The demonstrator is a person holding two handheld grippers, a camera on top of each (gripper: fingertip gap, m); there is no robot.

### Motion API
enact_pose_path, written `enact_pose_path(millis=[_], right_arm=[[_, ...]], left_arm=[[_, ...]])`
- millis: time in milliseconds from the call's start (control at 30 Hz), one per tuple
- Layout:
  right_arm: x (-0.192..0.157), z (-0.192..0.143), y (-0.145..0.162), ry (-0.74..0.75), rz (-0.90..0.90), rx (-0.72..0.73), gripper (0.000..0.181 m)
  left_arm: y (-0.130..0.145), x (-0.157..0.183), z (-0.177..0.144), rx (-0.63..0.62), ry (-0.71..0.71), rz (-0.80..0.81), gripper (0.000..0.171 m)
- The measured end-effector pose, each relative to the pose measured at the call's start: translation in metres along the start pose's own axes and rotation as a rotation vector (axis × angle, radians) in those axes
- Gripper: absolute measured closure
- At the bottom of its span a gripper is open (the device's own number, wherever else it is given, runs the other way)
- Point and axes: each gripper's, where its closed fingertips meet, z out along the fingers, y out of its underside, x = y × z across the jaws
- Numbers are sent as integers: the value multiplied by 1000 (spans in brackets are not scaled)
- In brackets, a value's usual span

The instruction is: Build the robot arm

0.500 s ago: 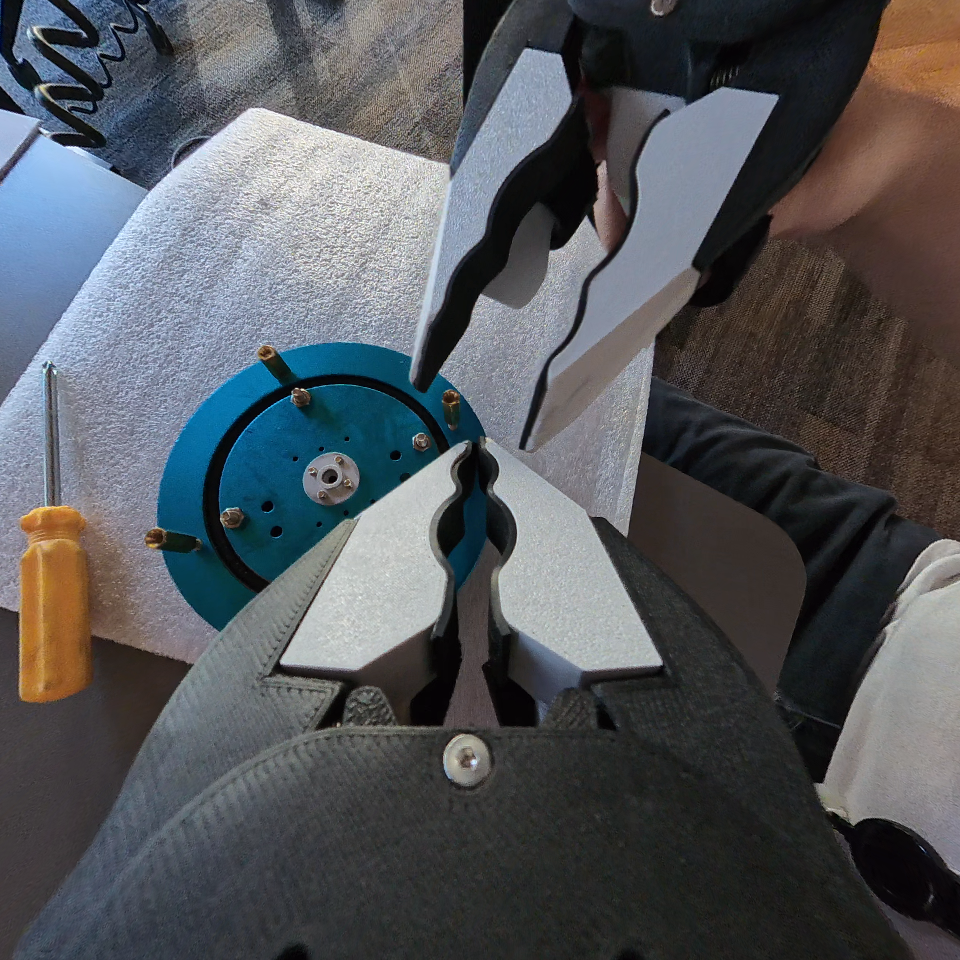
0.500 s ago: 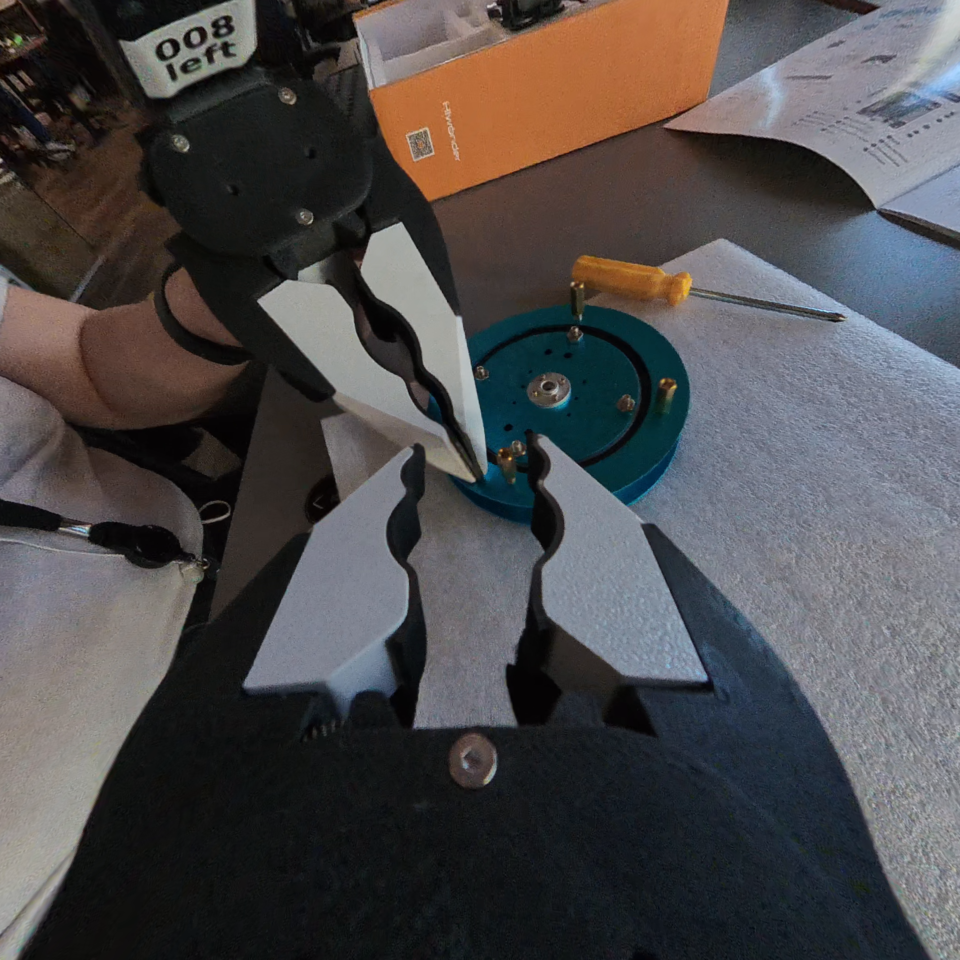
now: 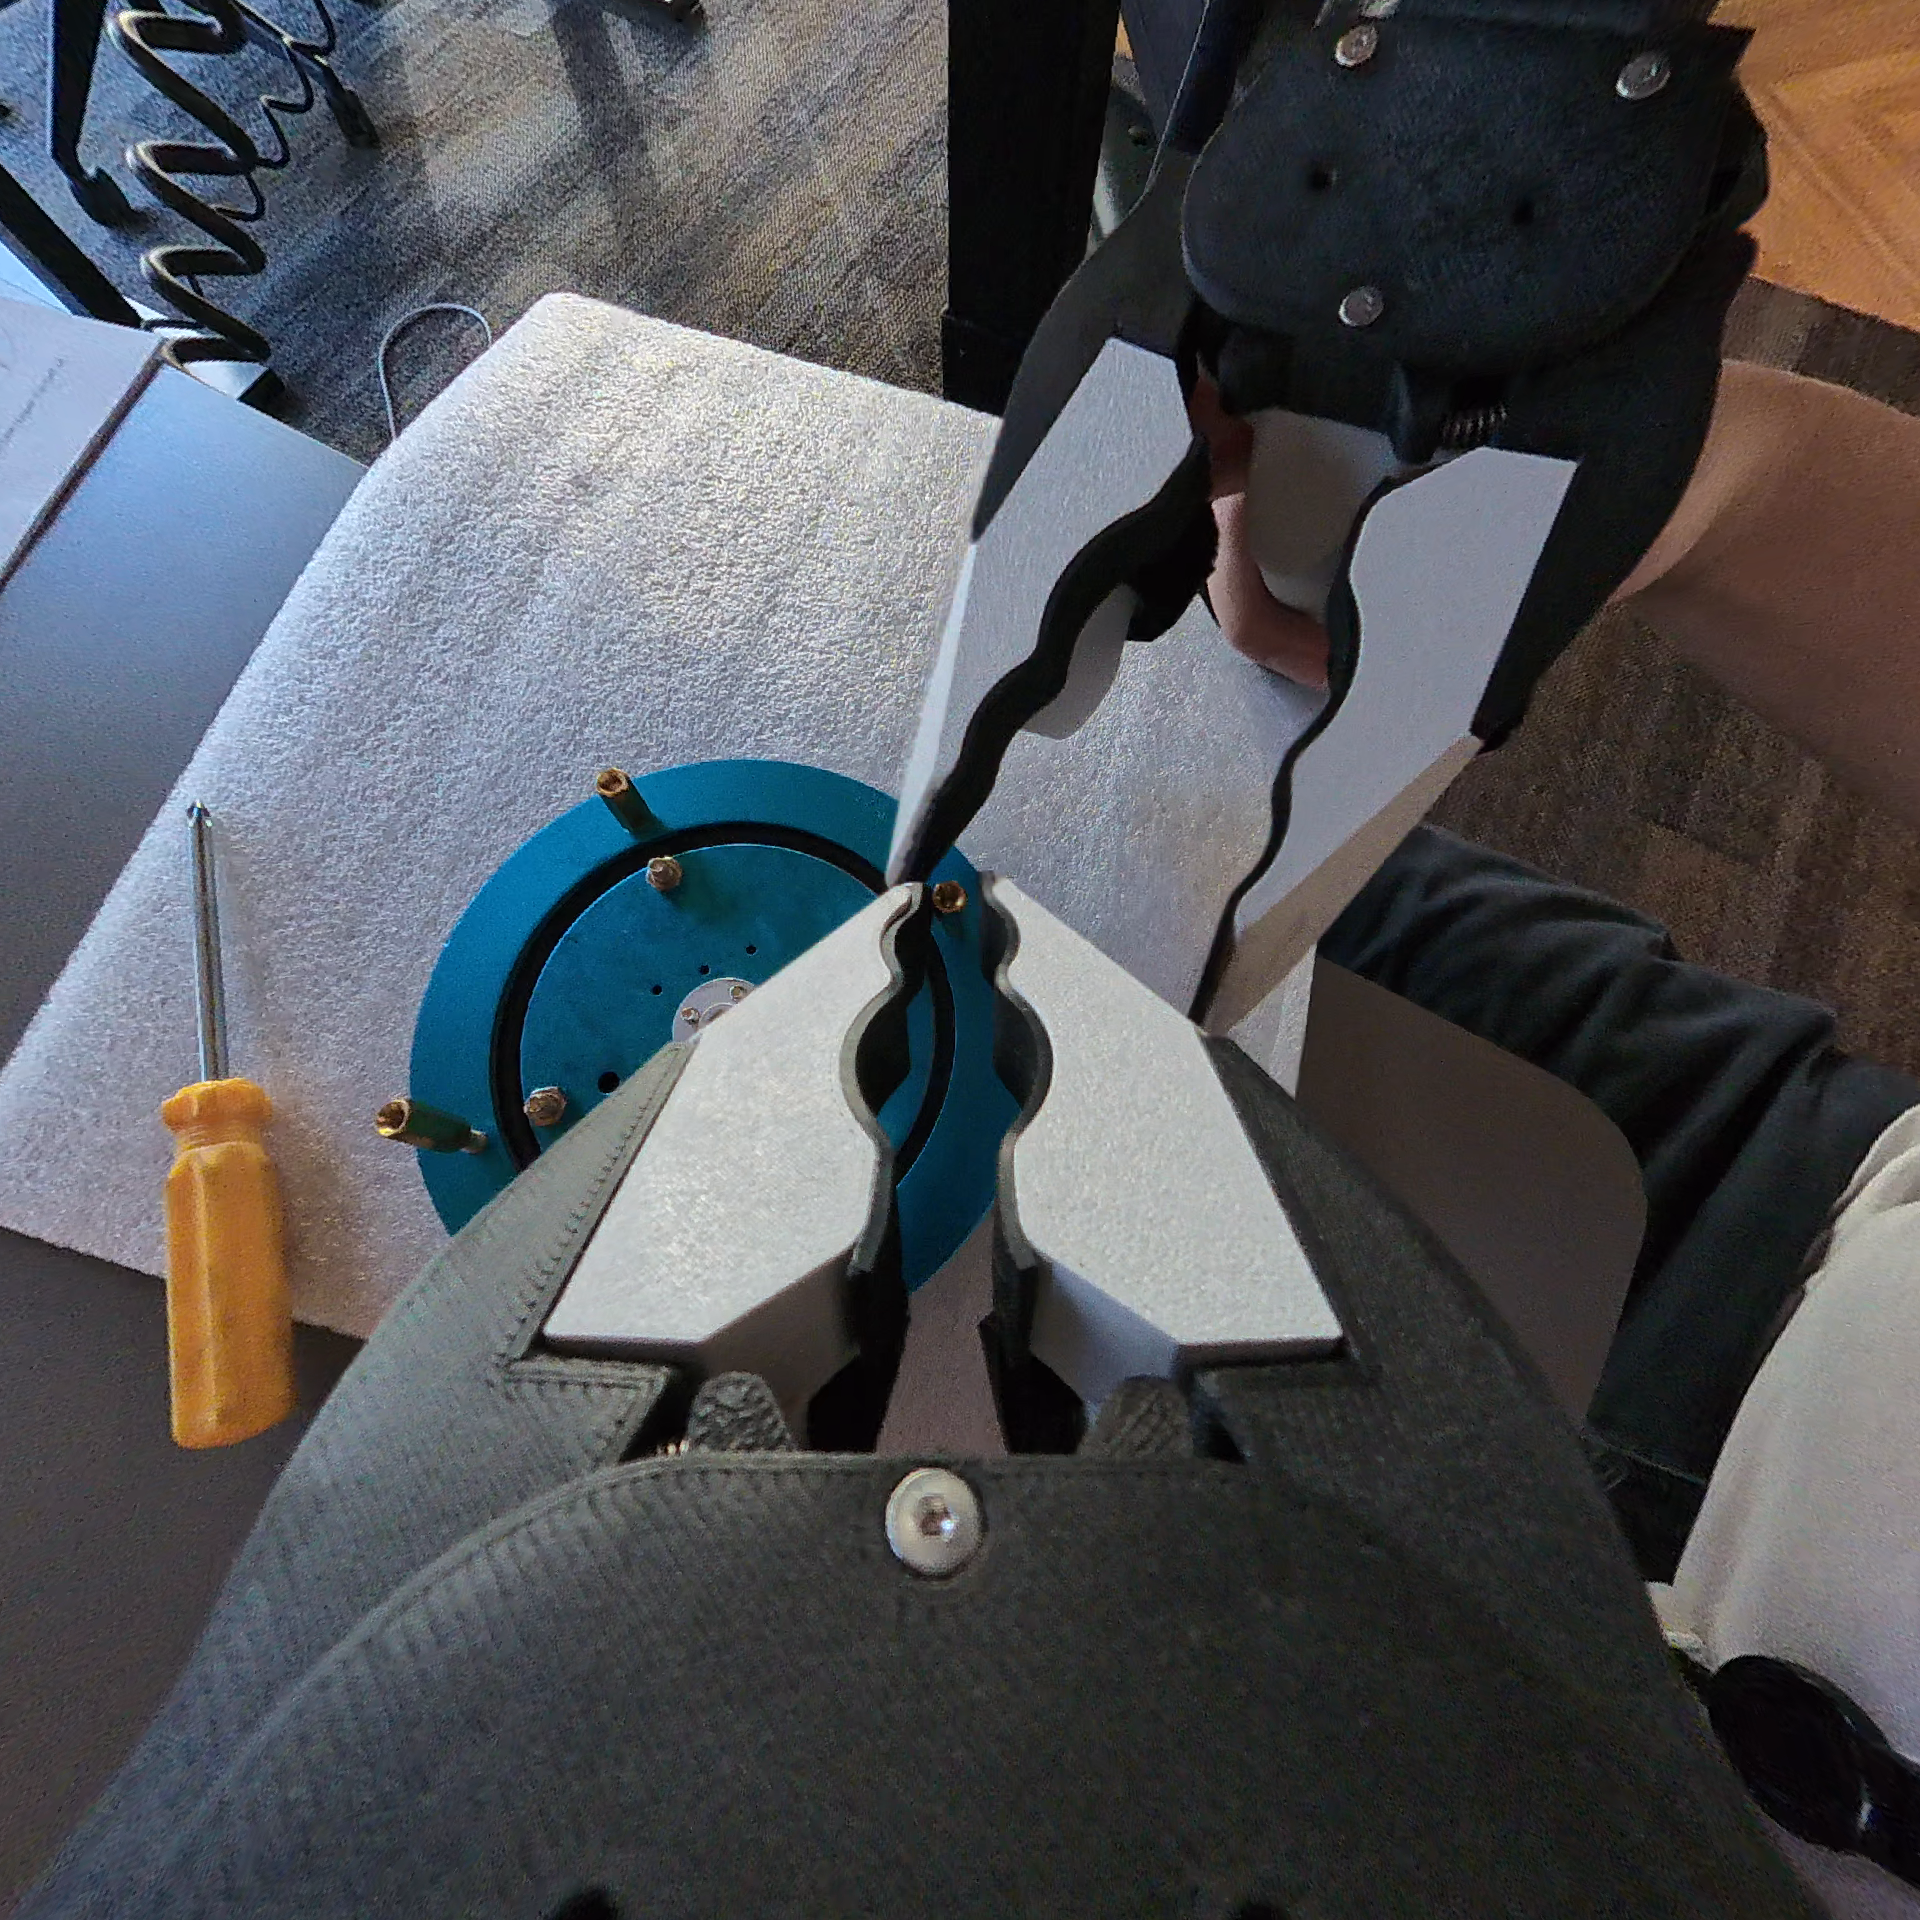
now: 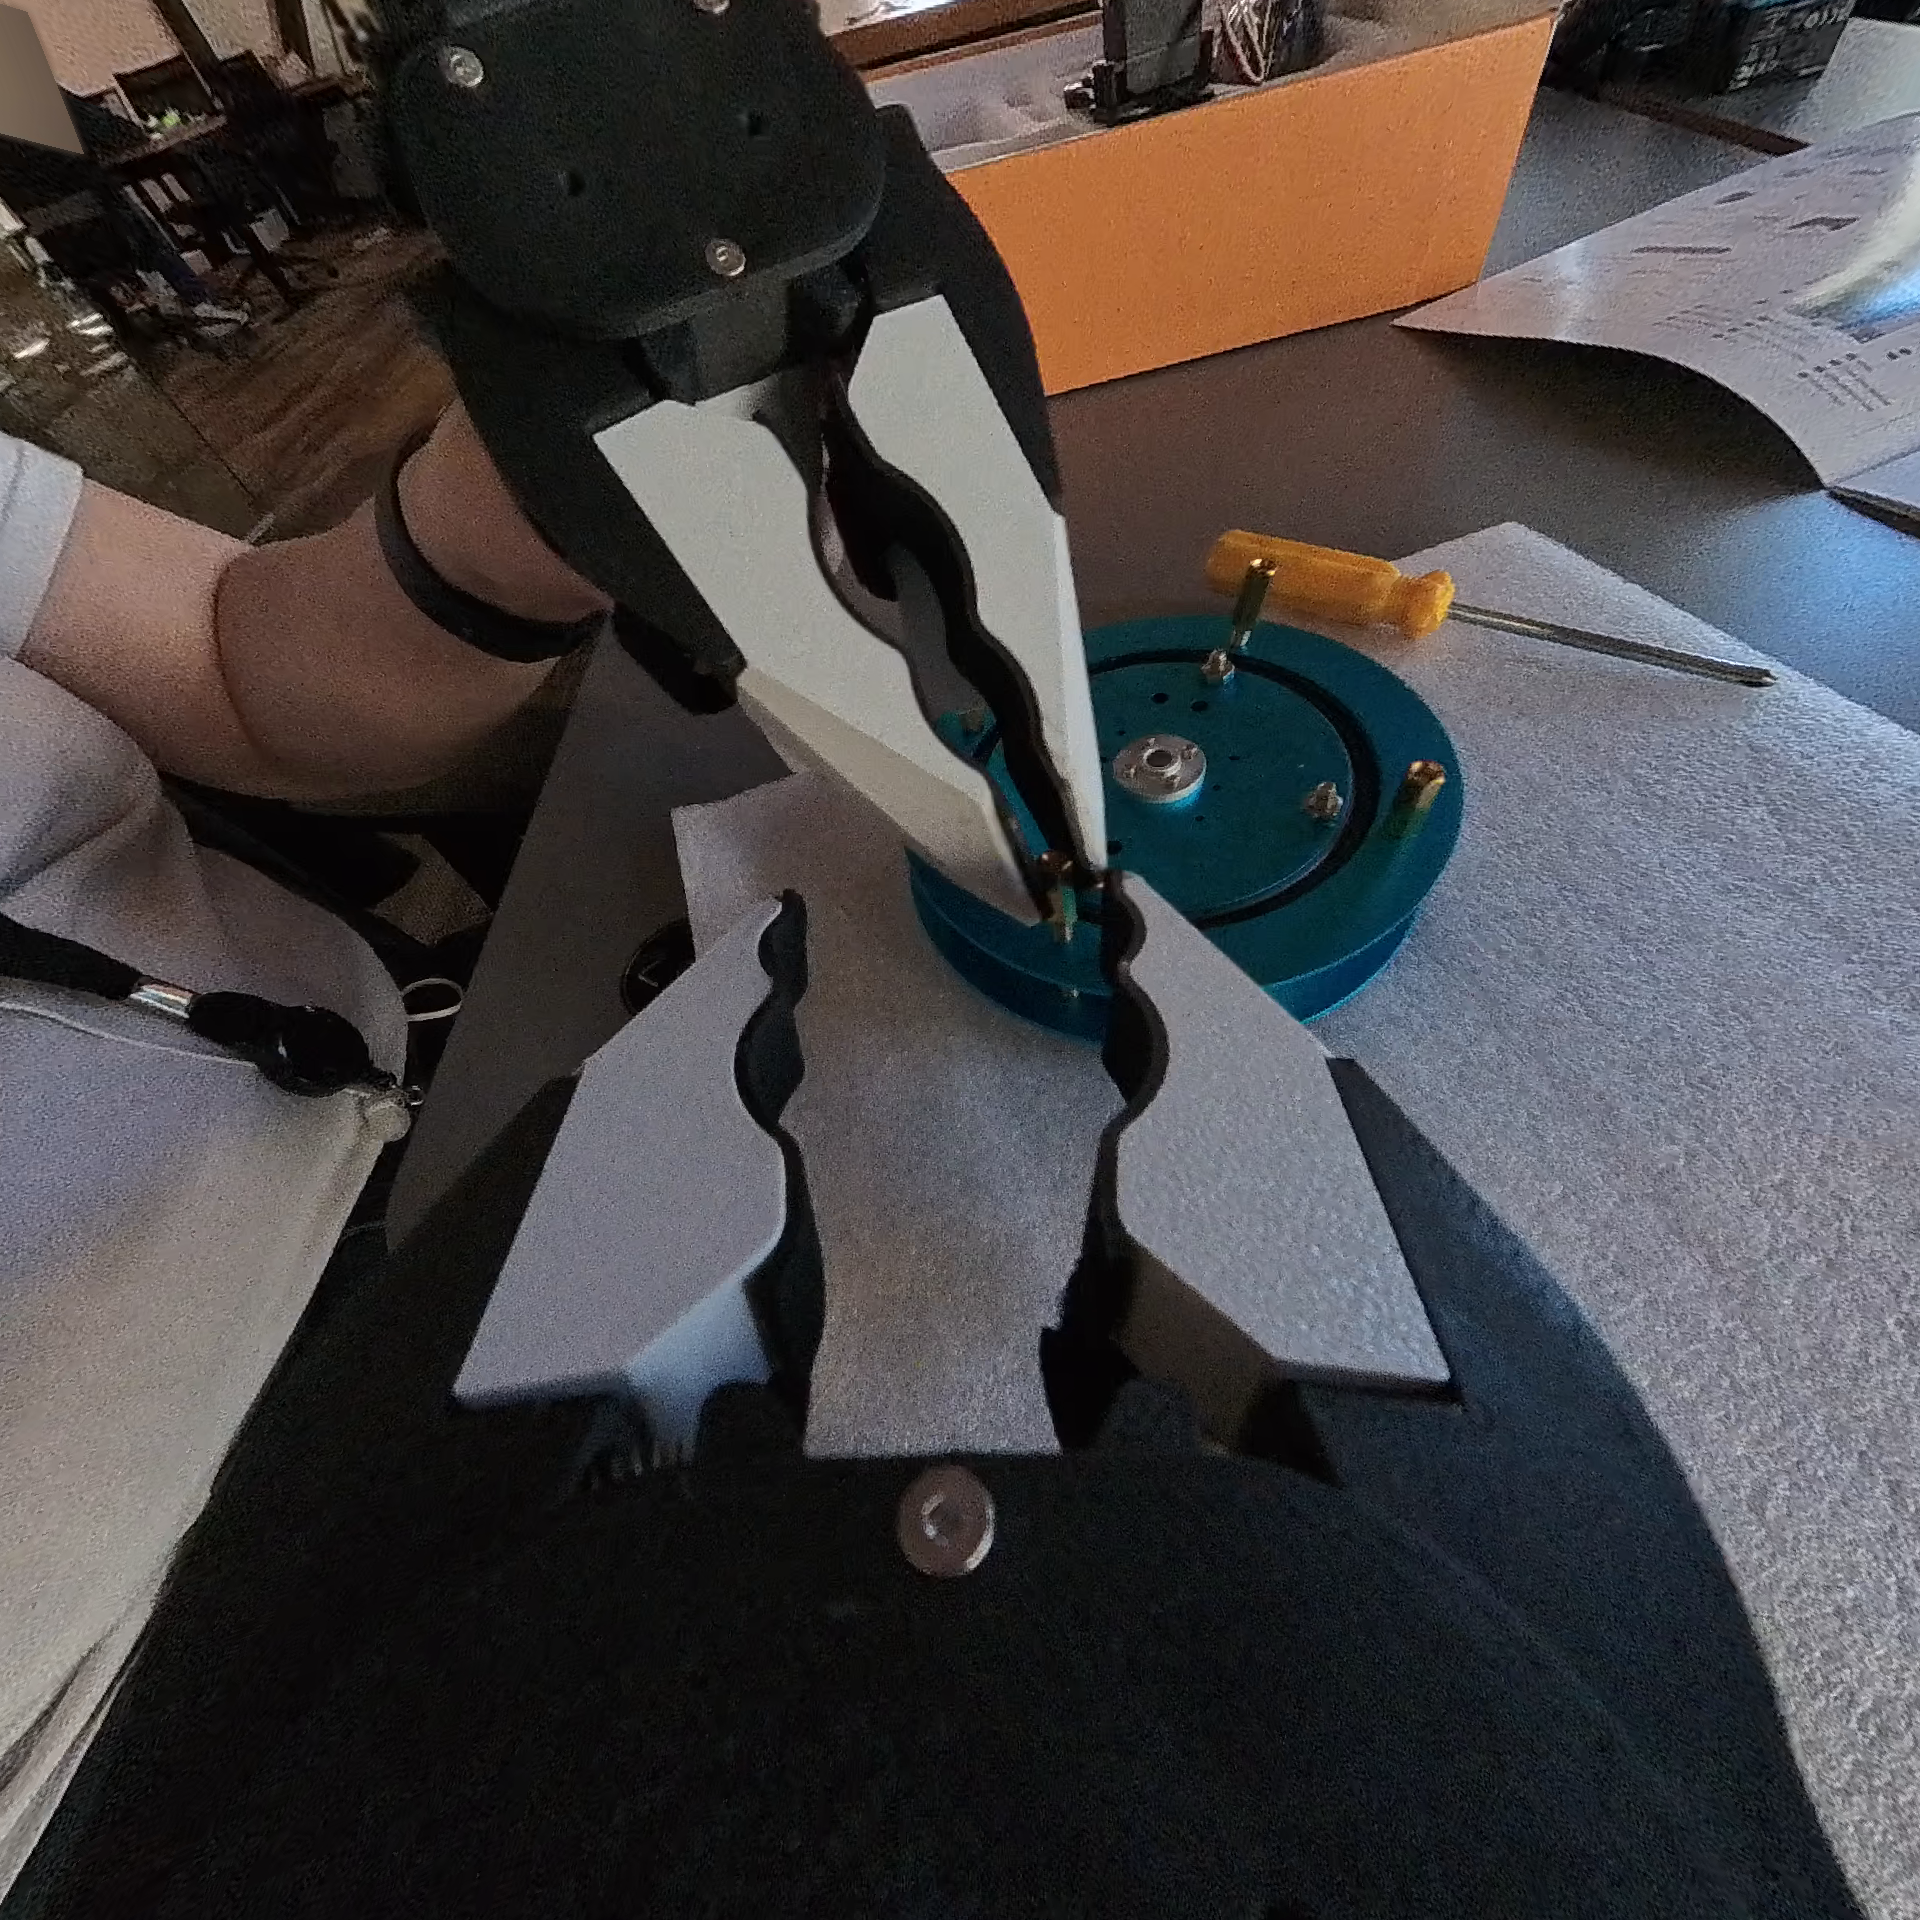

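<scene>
left wrist view: the left gripper (image 3: pixel 951 894) points down at a round blue disc (image 3: pixel 582 956) that lies flat on a white foam mat (image 3: pixel 582 582). its two grey fingers (image 3: pixel 748 1122) are close, with only a thin gap at the tips. a small brass post (image 3: pixel 948 896) shows right in that gap, at the disc's edge. it looks pinched, but this view does not make that sure. more brass posts (image 3: pixel 623 798) stand up from the disc, and a silver hub (image 3: pixel 712 1006) sits in its middle. the right gripper (image 3: pixel 1049 945) comes in from above, spread wide. one of its tips is just beside the left gripper's tips; the other tip is off past the disc, near the mat's edge. a yellow screwdriver (image 3: pixel 223 1226) lies left of the disc, half on the mat and half on the grey table (image 3: pixel 114 644).

right wrist view: the right gripper (image 4: pixel 951 899) is open wide and holds nothing. one of its fingers (image 4: pixel 1247 1122) has its tip at the near rim of the blue disc (image 4: pixel 1340 977); the other is over the foam mat (image 4: pixel 1621 935). the left gripper (image 4: pixel 1060 883) comes down from above with its tips nipped on the brass post (image 4: pixel 1058 902) at the disc's near edge. the post stands upright. the yellow screwdriver (image 4: pixel 1340 597) lies behind the disc. an orange box (image 4: pixel 1257 218) and a paper booklet (image 4: pixel 1704 301) sit farther back on the table (image 4: pixel 1351 457).
</scene>
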Motion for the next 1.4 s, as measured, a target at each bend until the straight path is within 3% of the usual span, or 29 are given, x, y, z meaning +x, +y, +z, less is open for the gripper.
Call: enact_pose_path(millis=[167, 300, 400, 633, 967, 1400], right_arm=[[-3, -3, 2, -11, 1, 18, 134], [0, -5, -3, -18, -4, 41, 131], [0, -3, -4, -48, -15, 29, 127], [-1, 1, 2, -118, -16, 27, 131], [-2, -4, -7, -154, -11, 90, 132], [-7, -7, -4, -125, -5, 127, 130]], left_arm=[[5, -2, -4, -58, -39, 29, 162], [5, -10, -12, -106, -133, 109, 144], [5, -10, -11, -118, -115, 112, 132], [9, -16, 4, -127, -92, 83, 137], [3, -14, 2, -110, -8, 23, 138], [11, -13, 2, -137, 20, 13, 135]])
